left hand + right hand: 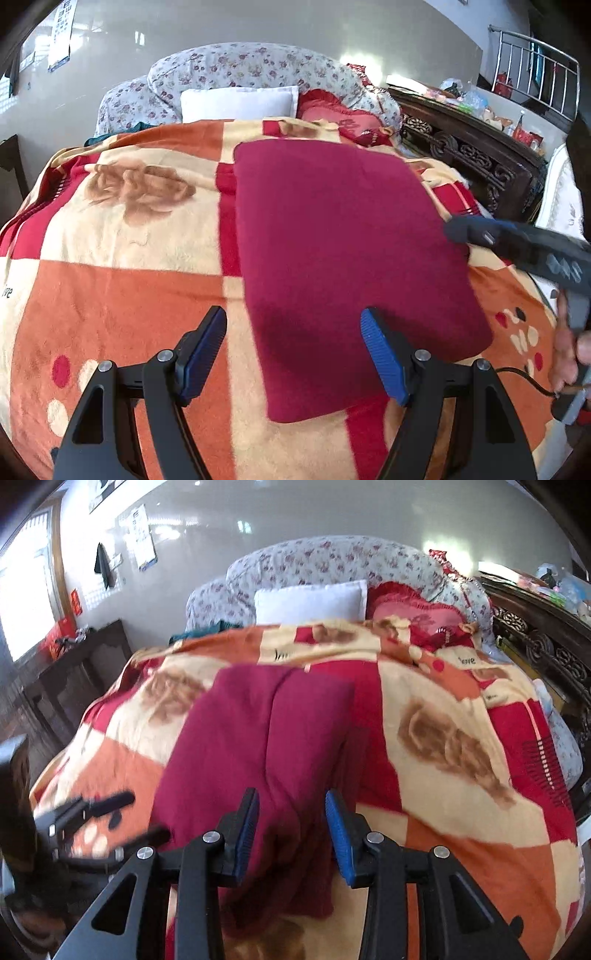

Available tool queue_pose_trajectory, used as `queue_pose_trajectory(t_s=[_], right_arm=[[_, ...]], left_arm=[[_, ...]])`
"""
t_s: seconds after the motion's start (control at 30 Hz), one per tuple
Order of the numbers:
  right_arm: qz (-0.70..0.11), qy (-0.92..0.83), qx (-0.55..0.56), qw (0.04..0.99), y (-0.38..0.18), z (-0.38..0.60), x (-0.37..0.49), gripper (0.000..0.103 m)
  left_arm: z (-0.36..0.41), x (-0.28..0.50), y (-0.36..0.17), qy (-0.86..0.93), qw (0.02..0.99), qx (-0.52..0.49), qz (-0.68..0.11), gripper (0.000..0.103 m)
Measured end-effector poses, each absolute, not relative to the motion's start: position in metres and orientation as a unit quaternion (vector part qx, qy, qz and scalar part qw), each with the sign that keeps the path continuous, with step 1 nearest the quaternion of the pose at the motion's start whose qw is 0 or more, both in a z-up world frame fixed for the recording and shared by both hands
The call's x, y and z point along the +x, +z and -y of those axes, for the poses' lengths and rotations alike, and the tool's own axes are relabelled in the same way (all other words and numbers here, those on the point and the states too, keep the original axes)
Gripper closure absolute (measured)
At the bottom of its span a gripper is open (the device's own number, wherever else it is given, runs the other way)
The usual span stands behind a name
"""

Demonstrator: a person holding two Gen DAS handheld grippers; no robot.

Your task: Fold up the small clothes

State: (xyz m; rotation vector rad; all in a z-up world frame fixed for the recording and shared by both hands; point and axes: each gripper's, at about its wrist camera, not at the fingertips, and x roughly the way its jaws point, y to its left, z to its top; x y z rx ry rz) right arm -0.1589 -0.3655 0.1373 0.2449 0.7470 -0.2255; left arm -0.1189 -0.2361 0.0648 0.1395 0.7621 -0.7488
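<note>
The dark red cloth point(347, 266) lies flat on the patterned blanket point(122, 288), with bare blanket open to its left and along its near edge. Beyond the cloth, a white pillow point(240, 103) and red cushion point(340, 118) block the far end. Right of the cloth, a carved dark wooden frame point(476, 158) closes that side.

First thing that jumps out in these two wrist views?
The dark red garment, folded into a rough rectangle, lies in the middle of the bed's orange, cream and red blanket. Both grippers hang over its near edge: the left gripper wide open, the right gripper narrower and holding nothing.
</note>
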Motion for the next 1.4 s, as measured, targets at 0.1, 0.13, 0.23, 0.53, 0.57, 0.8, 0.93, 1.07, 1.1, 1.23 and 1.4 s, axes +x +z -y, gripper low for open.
queue_pose_trajectory(t_s=[0.1, 0.13, 0.23, 0.53, 0.57, 0.8, 0.93, 1.07, 1.1, 1.23, 1.4], right_arm=[[-0.362, -0.13, 0.141, 0.912, 0.133, 0.383, -0.133, 0.056], [-0.365, -0.135, 0.141, 0.91, 0.13, 0.388, -0.125, 0.056], [-0.379, -0.139, 0.128, 0.906, 0.12, 0.4, -0.099, 0.07], [-0.395, -0.156, 0.076, 0.902, 0.095, 0.407, -0.066, 0.084], [-0.392, -0.154, 0.088, 0.903, 0.096, 0.41, -0.069, 0.084], [-0.358, -0.128, 0.121, 0.917, 0.137, 0.39, -0.122, 0.077], [-0.362, -0.108, 0.106, 0.92, 0.14, 0.365, -0.148, 0.071], [-0.403, -0.112, 0.102, 0.903, 0.108, 0.367, -0.148, 0.061], [-0.403, -0.099, 0.129, 0.9, 0.102, 0.376, -0.15, 0.052], [-0.357, -0.087, 0.222, 0.903, 0.102, 0.409, -0.168, 0.028], [-0.339, -0.065, 0.287, 0.893, 0.093, 0.432, -0.167, 0.022]], left_arm=[[0.243, -0.123, 0.063, -0.368, 0.853, 0.073, -0.364, 0.028], [0.246, -0.124, 0.06, -0.37, 0.851, 0.077, -0.365, 0.028], [0.253, -0.122, 0.052, -0.371, 0.846, 0.081, -0.375, 0.028], [0.26, -0.111, 0.036, -0.367, 0.845, 0.071, -0.383, 0.022], [0.26, -0.112, 0.035, -0.367, 0.844, 0.069, -0.385, 0.021], [0.259, -0.113, 0.03, -0.359, 0.843, 0.076, -0.394, 0.021], [0.257, -0.115, 0.031, -0.356, 0.844, 0.073, -0.396, 0.021], [0.253, -0.117, 0.035, -0.36, 0.84, 0.069, -0.399, 0.021], [0.249, -0.117, 0.037, -0.365, 0.838, 0.061, -0.4, 0.021], [0.23, -0.107, 0.048, -0.377, 0.836, 0.028, -0.397, 0.017], [0.212, -0.075, 0.052, -0.388, 0.83, -0.043, -0.398, 0.008]])
